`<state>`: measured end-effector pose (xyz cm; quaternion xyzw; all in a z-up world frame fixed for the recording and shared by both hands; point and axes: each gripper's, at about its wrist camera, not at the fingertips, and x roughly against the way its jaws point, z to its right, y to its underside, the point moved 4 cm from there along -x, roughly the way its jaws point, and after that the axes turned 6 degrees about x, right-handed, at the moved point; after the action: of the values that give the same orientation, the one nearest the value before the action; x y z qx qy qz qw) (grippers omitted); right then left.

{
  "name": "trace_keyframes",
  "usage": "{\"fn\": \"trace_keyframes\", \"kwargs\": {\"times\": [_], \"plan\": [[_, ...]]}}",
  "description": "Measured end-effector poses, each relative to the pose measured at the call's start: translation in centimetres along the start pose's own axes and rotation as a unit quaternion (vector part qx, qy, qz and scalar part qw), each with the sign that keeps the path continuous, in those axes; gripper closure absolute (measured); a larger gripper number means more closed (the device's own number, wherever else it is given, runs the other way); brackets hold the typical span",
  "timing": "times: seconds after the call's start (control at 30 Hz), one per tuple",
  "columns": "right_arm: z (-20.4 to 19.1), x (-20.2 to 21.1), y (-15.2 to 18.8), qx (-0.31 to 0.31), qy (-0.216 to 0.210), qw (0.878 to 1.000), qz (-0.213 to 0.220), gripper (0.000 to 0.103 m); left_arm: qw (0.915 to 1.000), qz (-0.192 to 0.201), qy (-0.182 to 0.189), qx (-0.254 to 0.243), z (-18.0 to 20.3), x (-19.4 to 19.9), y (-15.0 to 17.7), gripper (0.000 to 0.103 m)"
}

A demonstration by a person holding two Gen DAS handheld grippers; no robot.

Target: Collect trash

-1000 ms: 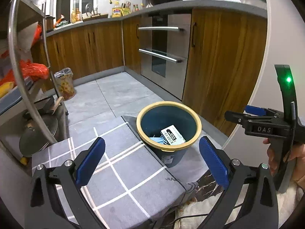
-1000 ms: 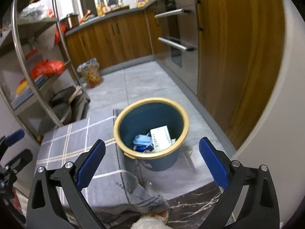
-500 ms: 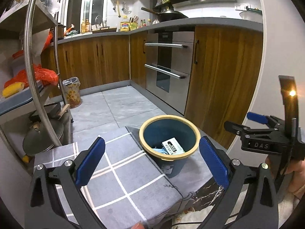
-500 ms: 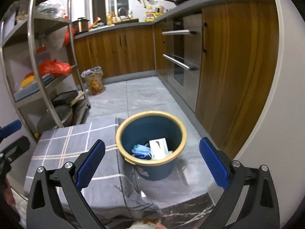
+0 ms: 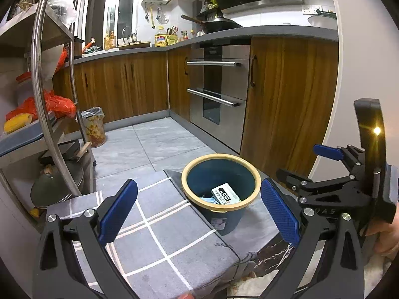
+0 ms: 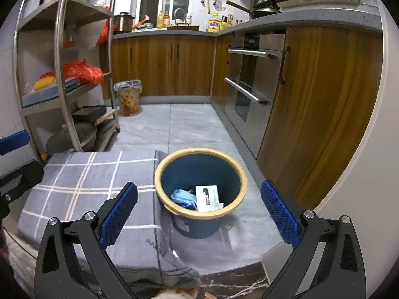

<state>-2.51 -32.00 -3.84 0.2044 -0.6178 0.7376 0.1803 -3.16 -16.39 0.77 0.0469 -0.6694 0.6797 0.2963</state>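
Note:
A dark blue trash bin with a tan rim (image 5: 245, 168) (image 6: 239, 174) stands on the tiled floor beside a low surface covered with a grey checked cloth (image 5: 159, 239) (image 6: 94, 174). Inside the bin lie a white box with a black label (image 5: 225, 194) (image 6: 208, 196) and crumpled blue trash (image 6: 183, 196). My left gripper (image 5: 199, 209) is open and empty above the cloth. My right gripper (image 6: 199, 209) is open and empty above the bin; it also shows at the right of the left wrist view (image 5: 309, 167).
A metal shelf rack (image 6: 62, 57) with pots and red bags stands at the left. Wooden cabinets (image 6: 311, 99) and an oven (image 6: 251, 82) line the right. A second bin with a plastic liner (image 6: 128, 97) stands at the back. Grey tiled floor (image 6: 189, 124) lies between.
Both grippers have risen and tilted up, so more of the kitchen shows and the bin sits lower and farther off. Both stayed open and empty.

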Motion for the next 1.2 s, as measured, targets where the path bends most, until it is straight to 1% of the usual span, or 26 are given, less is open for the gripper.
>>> {"fn": "trace_keyframes", "kwargs": {"times": [0.23, 1.2], "plan": [[0.47, -0.17, 0.19, -0.010, 0.003, 1.000, -0.005, 0.005, 0.9999, 0.005, 0.009, 0.002, -0.01, 0.22, -0.06, 0.006], [0.95, -0.28, 0.36, -0.014, 0.004, 1.000, -0.009, 0.005, 1.0000, -0.006, 0.006, -0.003, 0.06, -0.25, 0.11, 0.006]]}}
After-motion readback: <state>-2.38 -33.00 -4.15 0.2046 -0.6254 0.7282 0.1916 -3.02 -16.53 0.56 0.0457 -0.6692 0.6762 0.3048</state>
